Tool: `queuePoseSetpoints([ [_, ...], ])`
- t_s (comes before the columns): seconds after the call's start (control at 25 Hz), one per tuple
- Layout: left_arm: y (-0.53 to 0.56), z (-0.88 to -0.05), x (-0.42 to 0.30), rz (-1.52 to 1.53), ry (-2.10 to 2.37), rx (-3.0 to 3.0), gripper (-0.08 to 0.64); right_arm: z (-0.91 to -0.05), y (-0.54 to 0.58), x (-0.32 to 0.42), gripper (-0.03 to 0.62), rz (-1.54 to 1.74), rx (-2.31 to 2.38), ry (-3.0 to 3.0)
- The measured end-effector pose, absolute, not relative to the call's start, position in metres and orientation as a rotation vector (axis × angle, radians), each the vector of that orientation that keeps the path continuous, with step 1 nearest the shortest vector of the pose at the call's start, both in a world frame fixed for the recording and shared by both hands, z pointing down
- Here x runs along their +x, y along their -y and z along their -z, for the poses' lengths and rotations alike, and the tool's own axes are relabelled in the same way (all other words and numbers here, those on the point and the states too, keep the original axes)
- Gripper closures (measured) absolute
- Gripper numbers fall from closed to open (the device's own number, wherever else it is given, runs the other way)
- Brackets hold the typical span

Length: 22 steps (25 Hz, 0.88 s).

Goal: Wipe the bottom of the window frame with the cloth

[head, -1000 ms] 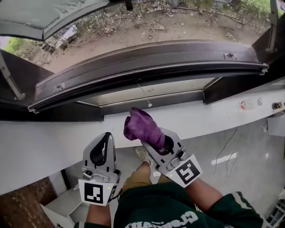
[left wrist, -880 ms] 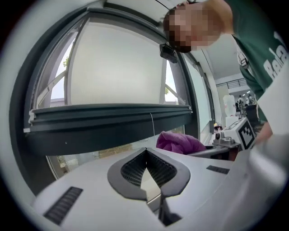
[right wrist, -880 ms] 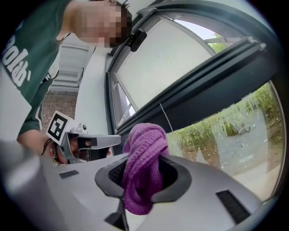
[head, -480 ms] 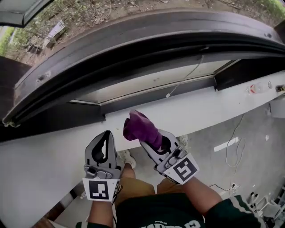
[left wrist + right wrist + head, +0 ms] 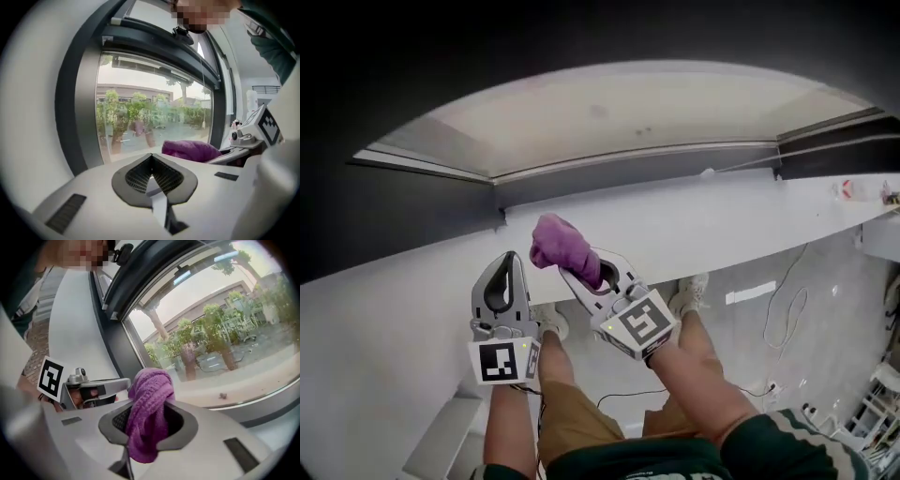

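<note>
My right gripper [image 5: 578, 266] is shut on a bunched purple cloth [image 5: 560, 244], which sticks out past the jaws and hangs over them in the right gripper view [image 5: 147, 413]. It sits over the white ledge [image 5: 694, 225], just below the dark bottom rail of the window frame [image 5: 628, 176]. Close to its left is my left gripper [image 5: 507, 261]. Its jaws meet with nothing between them [image 5: 151, 158]. The cloth [image 5: 190, 151] shows beside it in the left gripper view. Neither gripper touches the frame.
A pale fixed pane [image 5: 609, 112] lies above the rail. A small cord knob [image 5: 707, 172] rests on the rail at the right. Below the ledge are the person's legs, shoes [image 5: 692, 295] and loose cables [image 5: 787, 295] on the grey floor.
The head view has dropped, so the open upper sash is out of sight. Both grippers have shifted slightly left and up toward the ledge. The cloth stays held.
</note>
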<state>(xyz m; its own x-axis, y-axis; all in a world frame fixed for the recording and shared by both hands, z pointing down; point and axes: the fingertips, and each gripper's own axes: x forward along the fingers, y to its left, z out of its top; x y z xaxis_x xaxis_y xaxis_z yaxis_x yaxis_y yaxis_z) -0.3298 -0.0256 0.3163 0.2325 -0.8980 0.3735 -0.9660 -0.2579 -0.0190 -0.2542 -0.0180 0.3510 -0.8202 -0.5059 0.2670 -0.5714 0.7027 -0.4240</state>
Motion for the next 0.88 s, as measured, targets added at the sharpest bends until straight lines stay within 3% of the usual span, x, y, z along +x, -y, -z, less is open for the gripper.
queuePoseSetpoints([
  [0.32,0.017,-0.332,-0.342,-0.5,1.932,2.207,0.554,-0.379,0.006,-0.288,0.494,-0.807,0.649,2.818],
  [0.88,0.015,-0.396,-0.377,-0.402,1.869,2.222,0.554,-0.469,0.011,-0.338,0.494,-0.733,0.774,2.674],
])
